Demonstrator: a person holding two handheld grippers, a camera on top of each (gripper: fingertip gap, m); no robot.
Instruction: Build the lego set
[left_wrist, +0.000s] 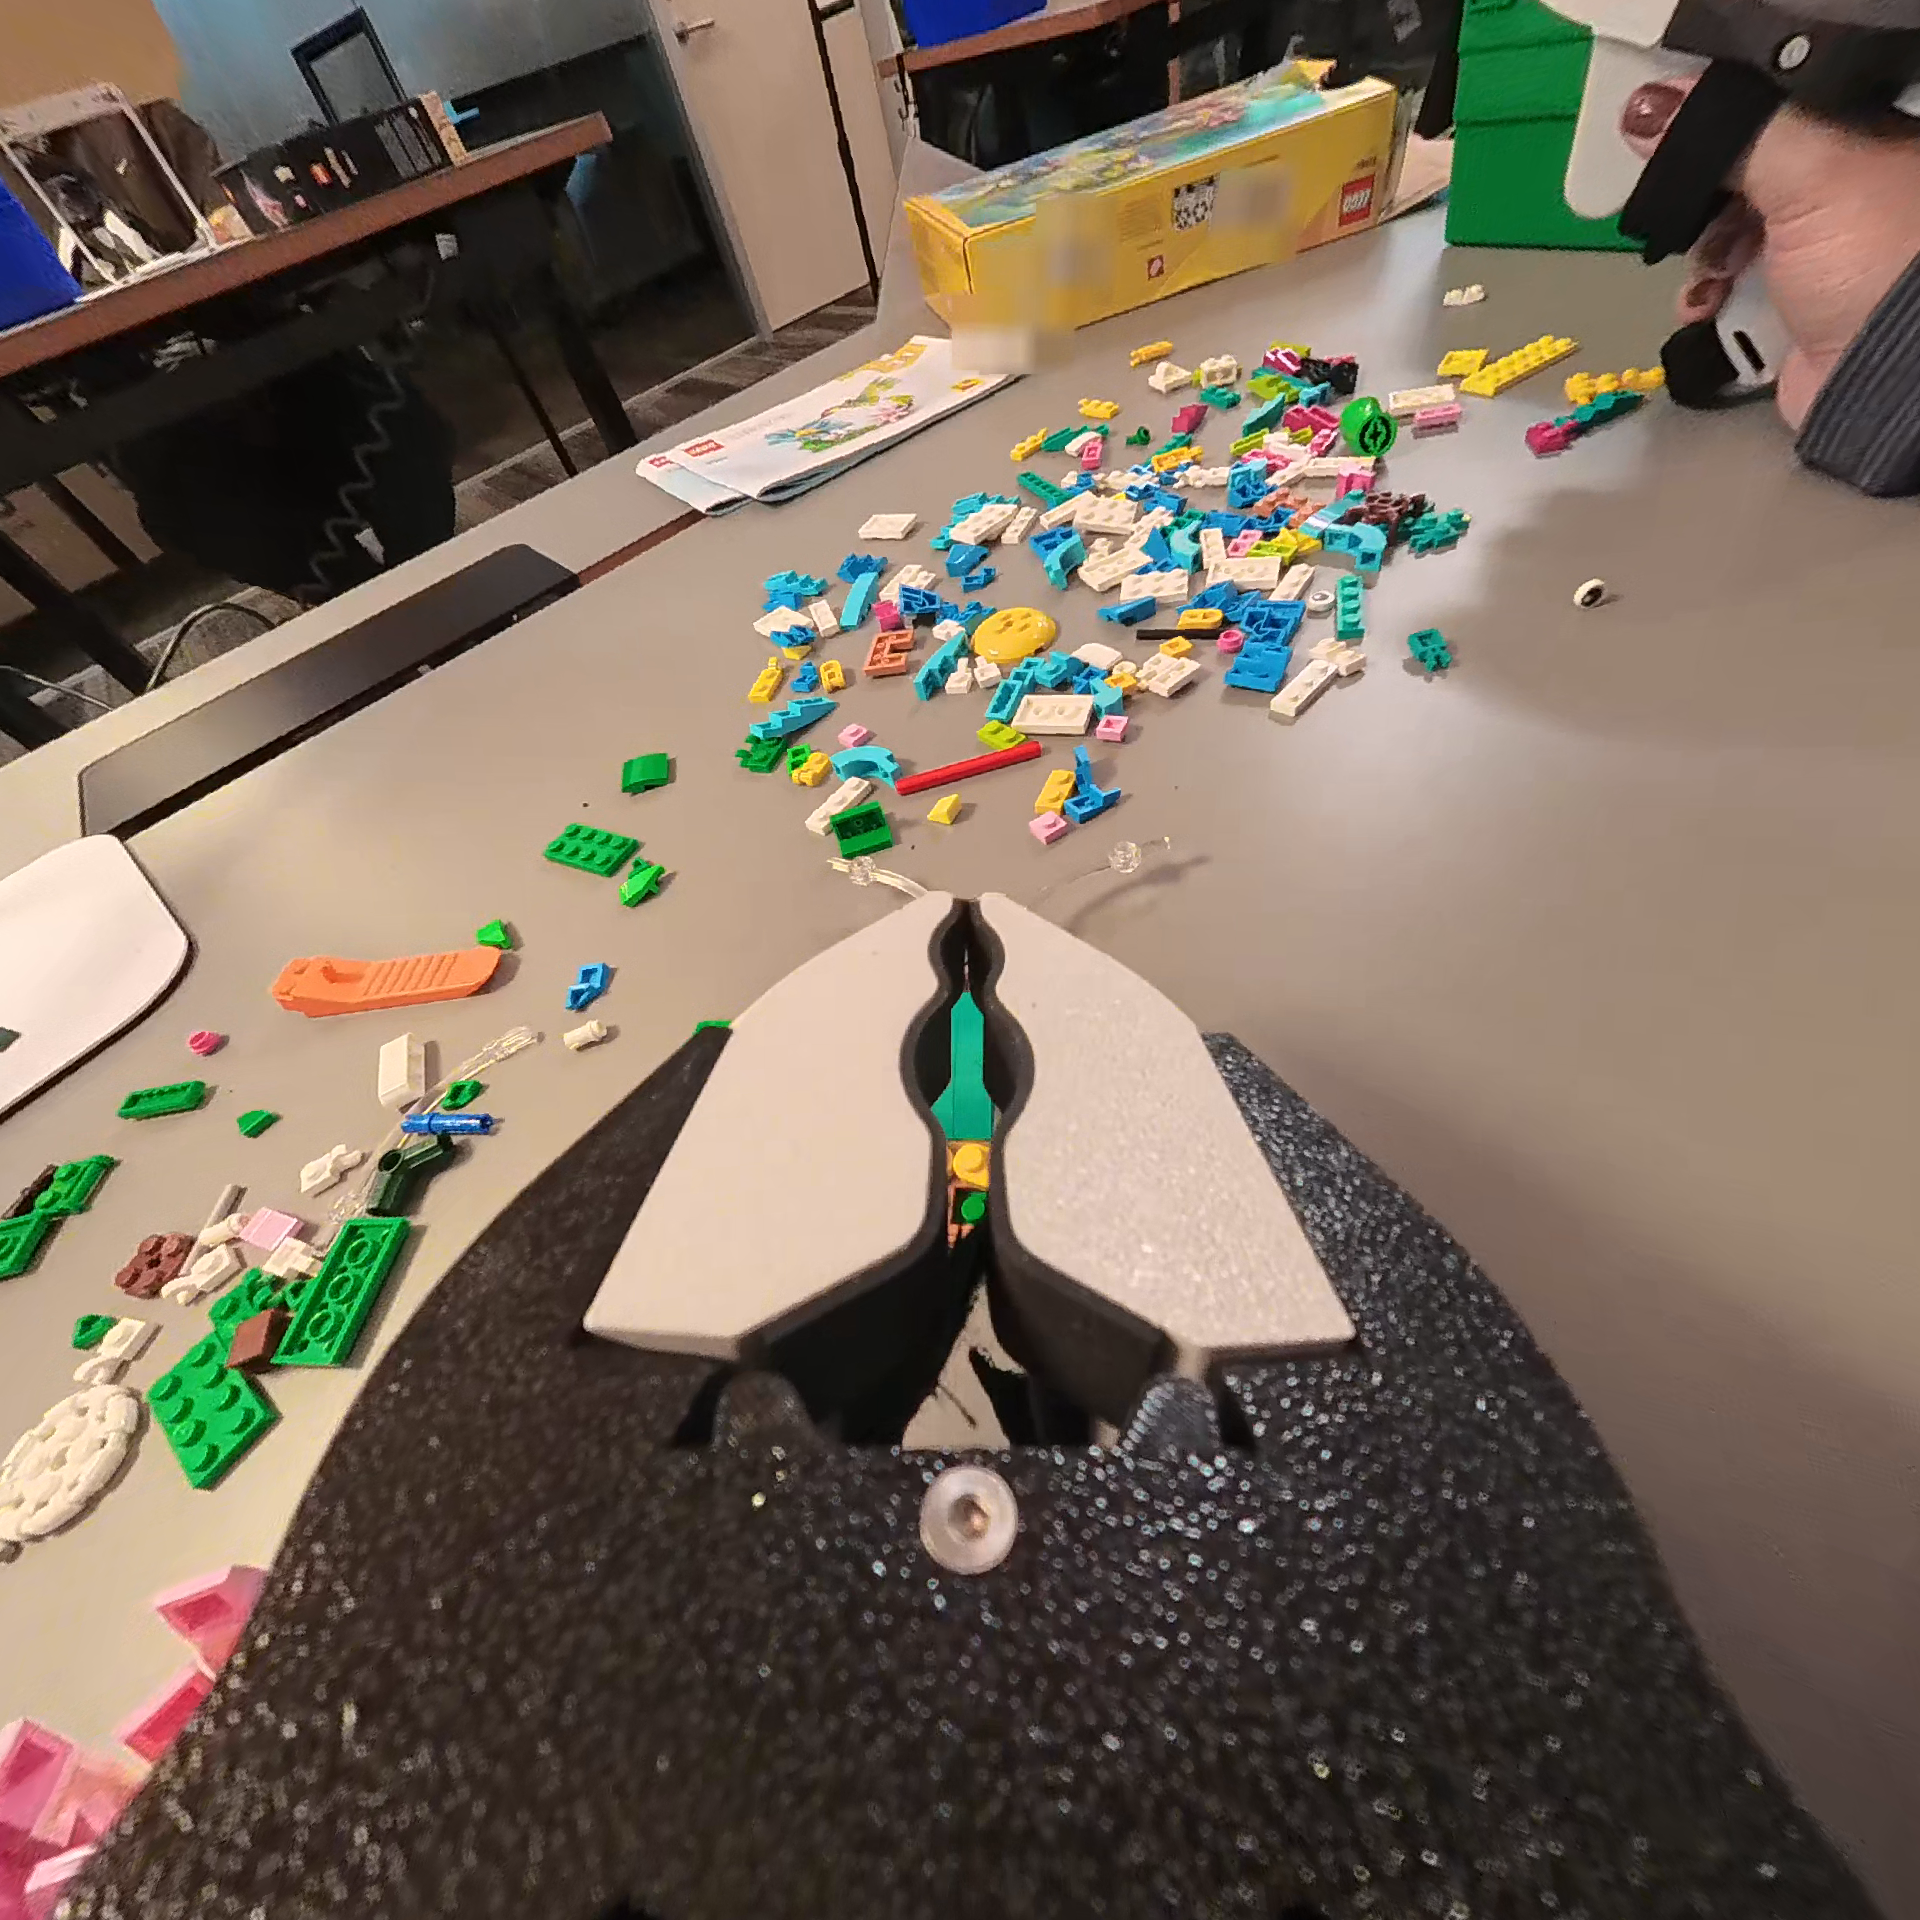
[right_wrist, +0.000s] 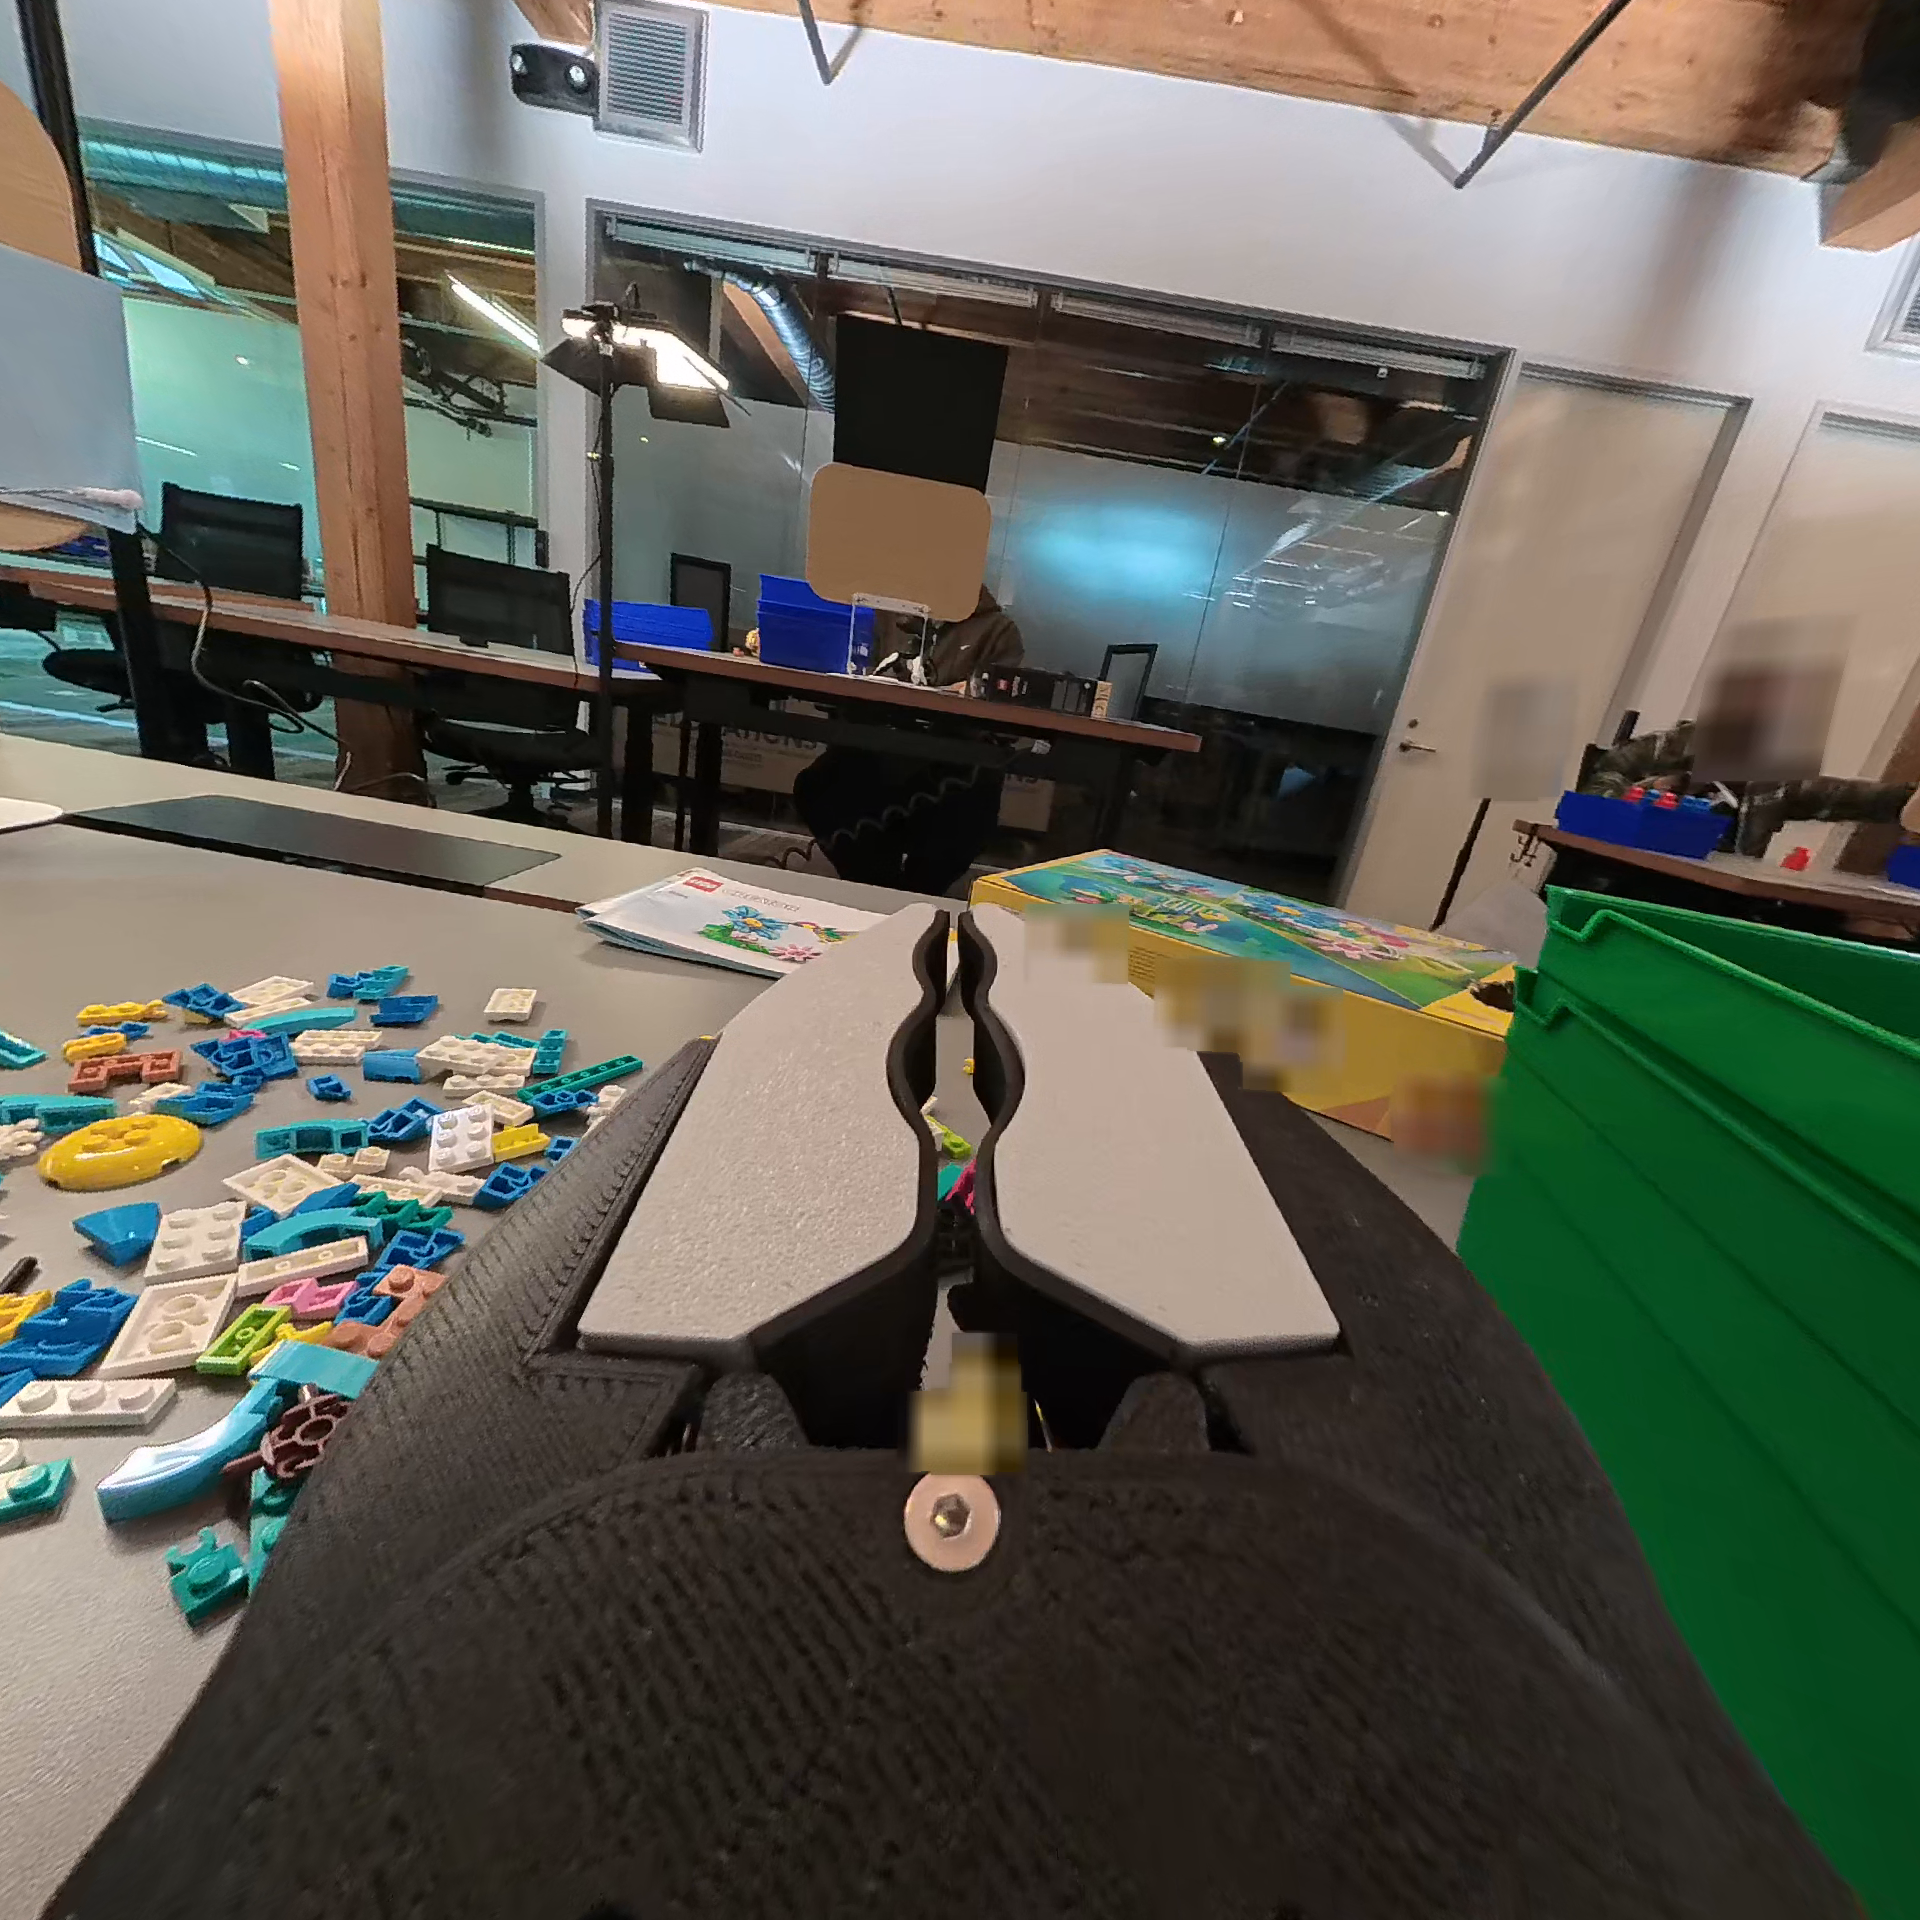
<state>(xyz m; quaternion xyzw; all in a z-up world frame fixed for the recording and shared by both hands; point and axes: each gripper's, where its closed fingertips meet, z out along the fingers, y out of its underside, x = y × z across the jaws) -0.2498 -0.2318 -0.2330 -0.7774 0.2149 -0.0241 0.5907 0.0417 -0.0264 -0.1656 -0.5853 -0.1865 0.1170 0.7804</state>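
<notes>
My left gripper is shut on a small lego build: a teal pointed piece with a yellow round piece and a green stud behind it. Clear curved pieces stick out past the fingertips. It is held just above the grey table, near the front of the loose brick pile. My right gripper is shut with a thin slit and nothing visibly in it, low over the right edge of the same pile. The hand holding it shows at the far right of the left wrist view.
Green plates, an orange brick separator, a white round plate and pink pieces lie at the left. The yellow box, instruction booklet and green bin stand behind and to the right. The white round plate is closer to my left gripper, around 25 cm from its tips; the right tips are 55 cm off.
</notes>
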